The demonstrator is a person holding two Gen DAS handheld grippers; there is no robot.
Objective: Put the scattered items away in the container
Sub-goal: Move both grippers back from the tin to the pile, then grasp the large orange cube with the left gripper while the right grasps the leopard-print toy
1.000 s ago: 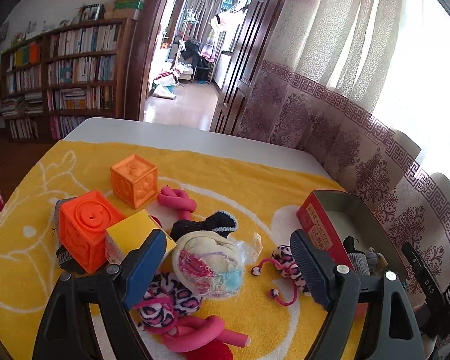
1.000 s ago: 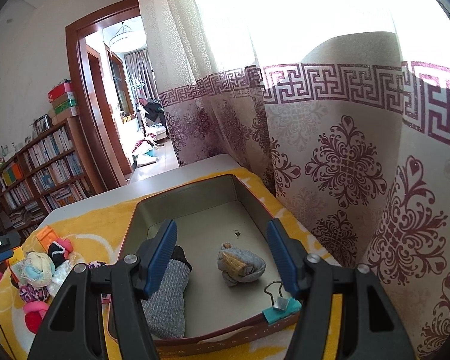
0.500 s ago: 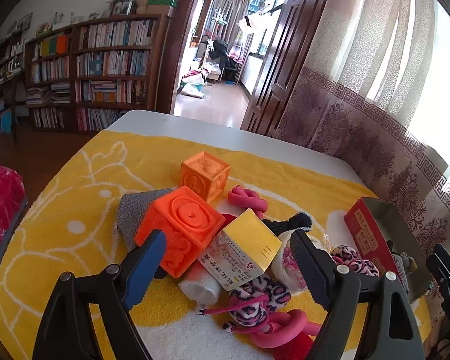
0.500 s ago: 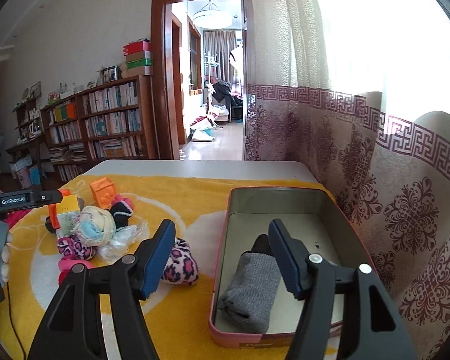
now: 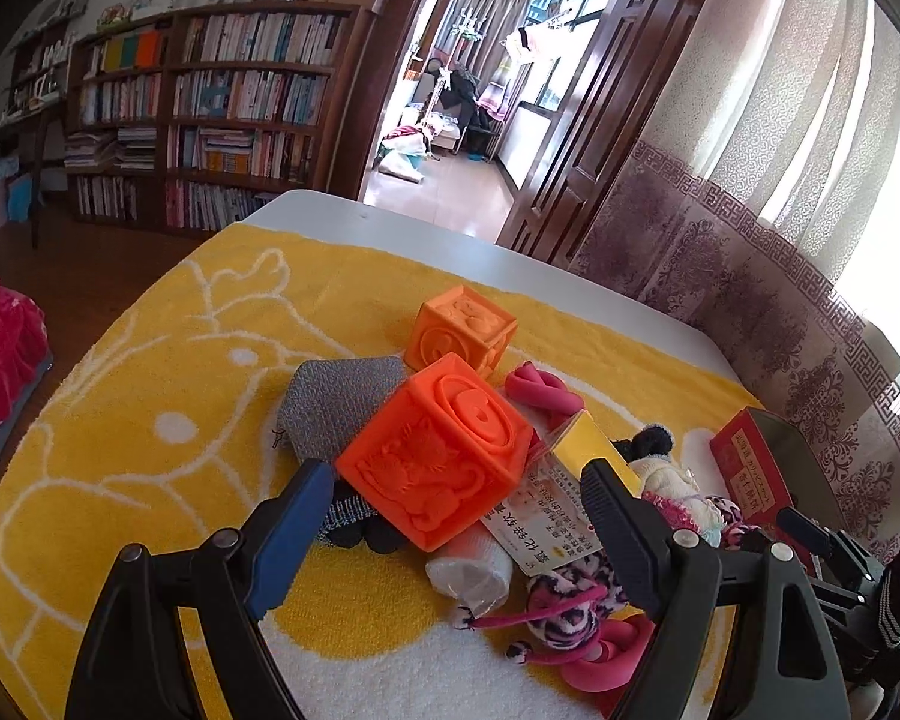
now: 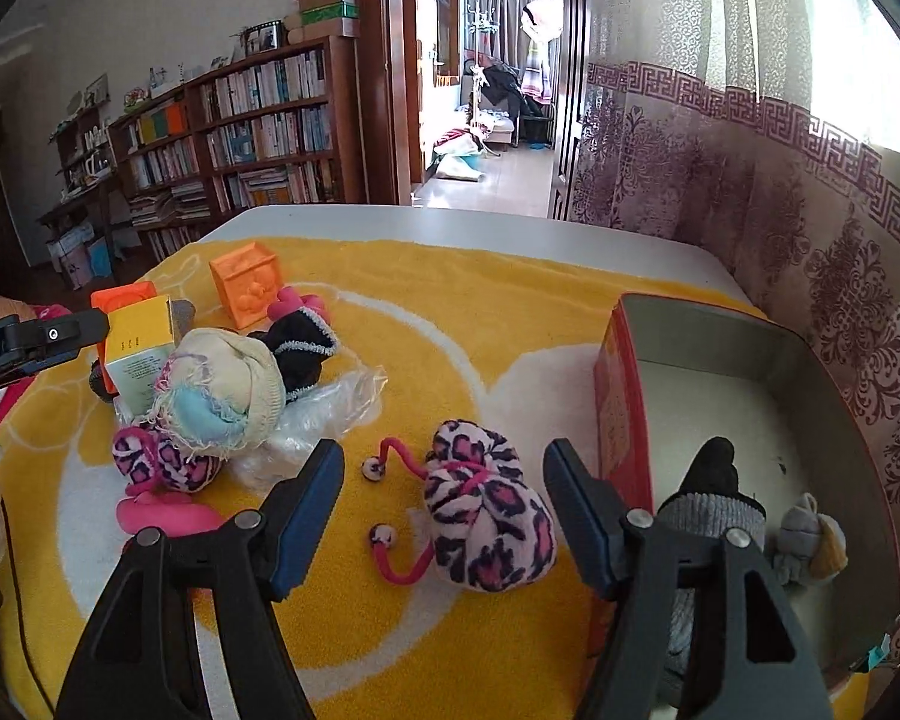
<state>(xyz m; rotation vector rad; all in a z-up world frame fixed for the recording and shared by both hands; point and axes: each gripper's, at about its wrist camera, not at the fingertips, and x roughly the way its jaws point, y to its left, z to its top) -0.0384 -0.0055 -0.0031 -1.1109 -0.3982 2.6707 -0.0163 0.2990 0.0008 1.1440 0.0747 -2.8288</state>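
Note:
A red tin (image 6: 621, 384) with a grey inside stands at the right of the yellow towel; a grey sock (image 6: 711, 516) and a small grey bundle (image 6: 804, 540) lie in it. My right gripper (image 6: 444, 492) is open, its fingers either side of a pink leopard sock ball (image 6: 486, 510) on the towel. My left gripper (image 5: 450, 516) is open, just in front of a big orange cube (image 5: 438, 462). Around that cube lie a yellow box (image 5: 564, 492), a smaller orange cube (image 5: 462, 330), a grey cloth (image 5: 336, 402) and pink rings (image 5: 540, 390).
A cream sock ball (image 6: 228, 384), a black sock (image 6: 300, 348), clear plastic wrap (image 6: 330, 408) and another leopard sock (image 6: 156, 456) lie left of the right gripper. The curtain (image 6: 810, 210) hangs close behind the tin. The table's far edge (image 6: 450, 222) lies beyond the towel.
My right gripper swung left from over the tin to the leopard sock ball on the towel. My left gripper shifted left and closer to the big orange cube.

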